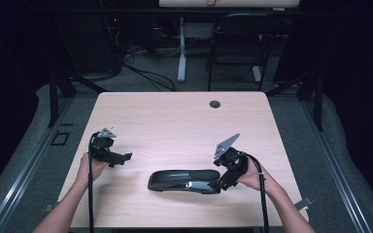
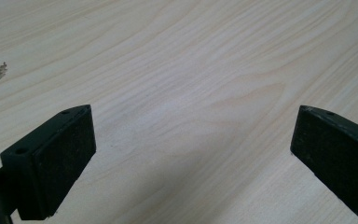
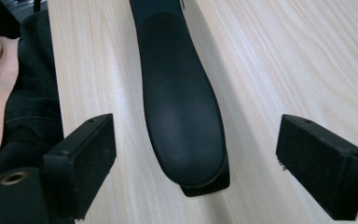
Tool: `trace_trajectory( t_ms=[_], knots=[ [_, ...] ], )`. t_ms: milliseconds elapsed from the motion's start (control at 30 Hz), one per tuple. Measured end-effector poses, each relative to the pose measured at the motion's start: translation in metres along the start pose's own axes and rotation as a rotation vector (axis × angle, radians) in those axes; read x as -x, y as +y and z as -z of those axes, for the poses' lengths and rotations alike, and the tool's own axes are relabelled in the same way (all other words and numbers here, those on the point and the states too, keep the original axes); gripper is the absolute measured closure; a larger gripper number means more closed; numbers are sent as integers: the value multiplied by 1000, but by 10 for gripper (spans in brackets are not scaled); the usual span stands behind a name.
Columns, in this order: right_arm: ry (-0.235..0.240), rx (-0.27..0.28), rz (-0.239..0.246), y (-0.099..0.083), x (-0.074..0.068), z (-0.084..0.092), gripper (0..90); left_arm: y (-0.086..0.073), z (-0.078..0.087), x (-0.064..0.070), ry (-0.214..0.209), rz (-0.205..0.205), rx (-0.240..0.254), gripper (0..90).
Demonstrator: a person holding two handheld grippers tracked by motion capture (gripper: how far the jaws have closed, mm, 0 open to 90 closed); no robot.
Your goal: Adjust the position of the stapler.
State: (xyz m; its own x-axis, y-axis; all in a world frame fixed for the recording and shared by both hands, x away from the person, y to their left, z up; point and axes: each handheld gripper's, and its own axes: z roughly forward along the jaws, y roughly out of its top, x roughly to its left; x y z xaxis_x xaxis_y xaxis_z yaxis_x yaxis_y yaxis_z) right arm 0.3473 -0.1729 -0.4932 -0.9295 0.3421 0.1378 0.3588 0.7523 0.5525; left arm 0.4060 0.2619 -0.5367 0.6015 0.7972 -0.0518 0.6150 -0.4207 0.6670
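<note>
One long black object, a glossy curved case (image 1: pixel 184 181) that looks like a spectacle case though I cannot be sure of it, lies flat on the near half of the light wooden table (image 1: pixel 175 121), lengthwise from left to right, a little right of the middle. Its rounded right end sits just at the tip of the right gripper (image 1: pixel 222 182), which the person's right hand (image 1: pixel 252 175) holds low at the near right of the table, pointing left along the case. In the right gripper view the case (image 3: pixel 182 107) runs away from the camera with its matte, rounded end lying between the two black jaws; these stand wide, one on each side, with bare wood showing between each pad and the case, so nothing is clamped. The table's near edge and a dark sleeve or trouser cloth (image 3: pixel 28 102) show at the left of that view.

The left gripper (image 1: pixel 121 157) is held by the left hand (image 1: pixel 93 167) at the near left of the table, well apart from the case, pointing right toward the middle. In the left gripper view its jaws are spread wide over bare wood grain (image 2: pixel 186 88), holding nothing. A small round cable hole (image 1: pixel 215 104) sits near the table's far edge.
</note>
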Motion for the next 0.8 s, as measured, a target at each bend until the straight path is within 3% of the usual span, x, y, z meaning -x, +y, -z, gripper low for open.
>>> trace_trajectory(
  t_ms=[233,467,733,800],
  knots=[
    [-97,-8,-88,-14,-10,-5,102,1,1,1,2,2,14,0],
    [-181,45,-194,-28,-22,8,107,4,1,6,-8,-13,23,0],
    [-210,47,-257,-39,-35,13,107,6,-1,7,-21,-5,22,0],
    [-226,45,-259,-41,-38,14,108,7,-2,8,-41,5,26,0]
  ],
)
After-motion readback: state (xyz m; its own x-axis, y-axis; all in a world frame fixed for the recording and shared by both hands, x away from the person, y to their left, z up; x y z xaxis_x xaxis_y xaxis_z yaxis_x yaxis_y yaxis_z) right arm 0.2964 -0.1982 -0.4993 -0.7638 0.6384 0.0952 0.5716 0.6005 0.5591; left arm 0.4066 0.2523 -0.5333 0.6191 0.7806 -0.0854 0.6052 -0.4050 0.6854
